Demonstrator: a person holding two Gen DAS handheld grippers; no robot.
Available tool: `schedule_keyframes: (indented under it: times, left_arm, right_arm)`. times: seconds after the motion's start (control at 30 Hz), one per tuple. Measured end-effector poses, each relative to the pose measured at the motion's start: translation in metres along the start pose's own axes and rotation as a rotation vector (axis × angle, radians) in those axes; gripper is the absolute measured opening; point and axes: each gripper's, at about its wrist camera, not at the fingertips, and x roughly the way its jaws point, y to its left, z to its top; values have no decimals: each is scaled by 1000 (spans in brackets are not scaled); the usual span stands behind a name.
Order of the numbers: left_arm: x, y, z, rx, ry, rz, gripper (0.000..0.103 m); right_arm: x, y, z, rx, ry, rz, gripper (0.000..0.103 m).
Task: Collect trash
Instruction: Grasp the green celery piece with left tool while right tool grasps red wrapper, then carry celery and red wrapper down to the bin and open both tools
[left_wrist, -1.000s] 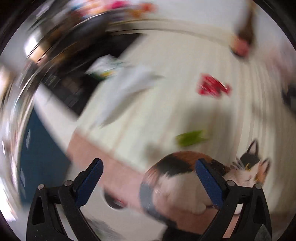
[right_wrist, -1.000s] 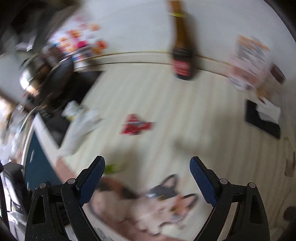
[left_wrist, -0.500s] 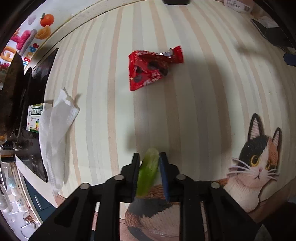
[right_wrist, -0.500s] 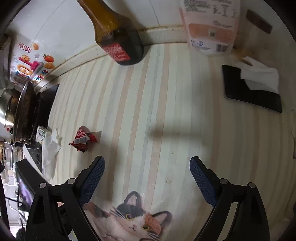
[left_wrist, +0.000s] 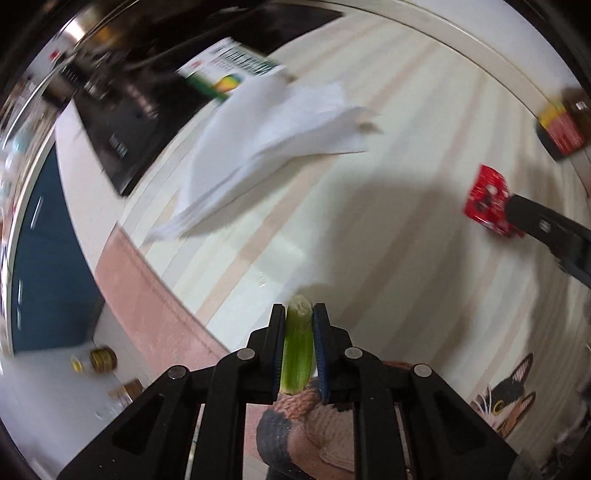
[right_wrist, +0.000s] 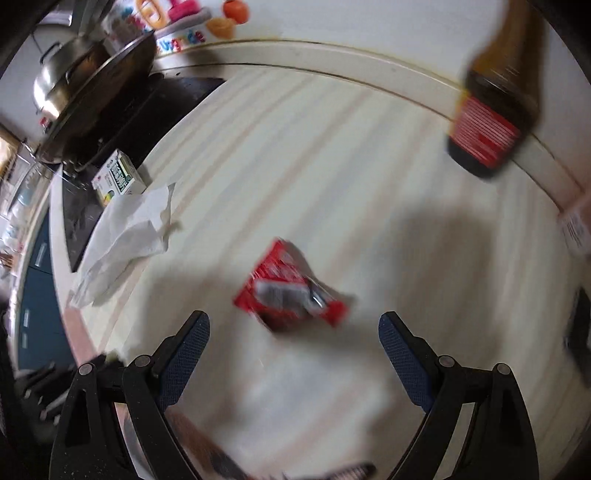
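Observation:
My left gripper (left_wrist: 298, 314) is shut on a green vegetable stalk (left_wrist: 295, 354) and holds it above the striped counter mat (left_wrist: 388, 258). A red snack wrapper (right_wrist: 291, 295) lies on the mat just ahead of my open, empty right gripper (right_wrist: 293, 332), between its fingers' line. The wrapper also shows at the right of the left wrist view (left_wrist: 487, 203), with a right gripper finger (left_wrist: 546, 232) beside it. A crumpled white paper towel (left_wrist: 266, 147) lies at the mat's left edge; it shows in the right wrist view too (right_wrist: 125, 243).
A small green-and-white carton (right_wrist: 118, 177) sits by the black stove (right_wrist: 122, 122) with a pan (right_wrist: 92, 81) at the left. A dark sauce bottle (right_wrist: 491, 122) stands at the back wall. The mat has a cat picture (left_wrist: 506, 391). Blue cabinet fronts (left_wrist: 40, 266) lie below the counter edge.
My left gripper lifted the green stalk and swung left toward the paper towel. My right gripper moved left and down to just behind the red wrapper.

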Motion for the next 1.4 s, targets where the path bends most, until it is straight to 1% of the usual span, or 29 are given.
schedule_keyframes:
  times: [0.03, 0.07, 0.1, 0.13, 0.2, 0.33, 0.43, 0.53, 0.6, 0.67, 0.73, 0.77, 0.8, 0.83, 0.9, 1.0, 1.07, 1.13, 1.17, 1.23, 1.27, 1.33, 1.4]
  left_arm:
    - [1, 3, -2, -13, 6, 0, 12]
    - [1, 6, -4, -25, 8, 1, 11]
    - [1, 6, -2, -39, 10, -4, 11]
    - [0, 10, -5, -56, 9, -13, 11]
    - [-4, 21, -11, -84, -6, -25, 11]
    - [-14, 45, -20, -150, -38, -54, 11]
    - [-21, 82, -28, -216, -62, -79, 10]
    - [-31, 122, -44, -291, -77, -102, 10]
    - [-34, 154, -58, -342, -89, -108, 10]
    - [-39, 187, -79, -404, -93, -110, 10]
    - [-34, 217, -96, -454, -96, -101, 10]
    - [-33, 234, -108, -488, -96, -94, 10]
    - [-29, 254, -119, -518, -94, -88, 10]
    - [-27, 271, -133, -550, -90, -80, 10]
    - [-20, 302, -161, -614, -77, -64, 10]
    - [-2, 342, -195, -692, -48, -46, 10]
    - [20, 367, -220, -745, -21, -36, 10]
    - [40, 385, -237, -781, 2, -33, 10]
    - [57, 394, -247, -803, 17, -40, 10]
    - [90, 410, -263, -846, 46, -58, 10]
    - [110, 418, -273, -875, 58, -82, 10]
    - [150, 432, -289, -931, 75, -142, 10]
    - [197, 444, -305, -994, 88, -221, 10]
  right_arm:
    - [6, 8, 3, -21, 1, -11, 87]
    - [12, 12, 5, -36, 4, -23, 53]
    - [22, 20, 7, -64, 24, -54, 13]
    - [27, 22, 10, -72, 37, -61, 13]
    - [23, 25, 7, -73, 14, -53, 11]
    - [1, 44, -2, -101, -12, -6, 8]
    - [-22, 69, -16, -140, -20, 47, 7]
    - [-42, 108, -34, -195, -12, 86, 6]
    - [-53, 140, -48, -227, -3, 129, 6]
    - [-61, 175, -63, -262, 5, 175, 5]
    - [-64, 213, -80, -304, 16, 222, 5]
    - [-65, 227, -88, -323, 21, 238, 5]
    - [-64, 253, -100, -361, 32, 260, 5]
    - [-62, 270, -111, -384, 40, 274, 5]
    - [-51, 308, -131, -432, 69, 306, 5]
    - [-27, 364, -166, -491, 115, 336, 5]
    - [-8, 391, -188, -523, 140, 346, 5]
    - [14, 412, -207, -549, 168, 352, 5]
    - [32, 424, -221, -555, 198, 362, 5]
    - [66, 439, -238, -553, 253, 378, 5]
    - [90, 448, -251, -557, 279, 383, 5]
    - [126, 456, -269, -565, 313, 389, 4]
    - [173, 463, -286, -554, 362, 398, 4]
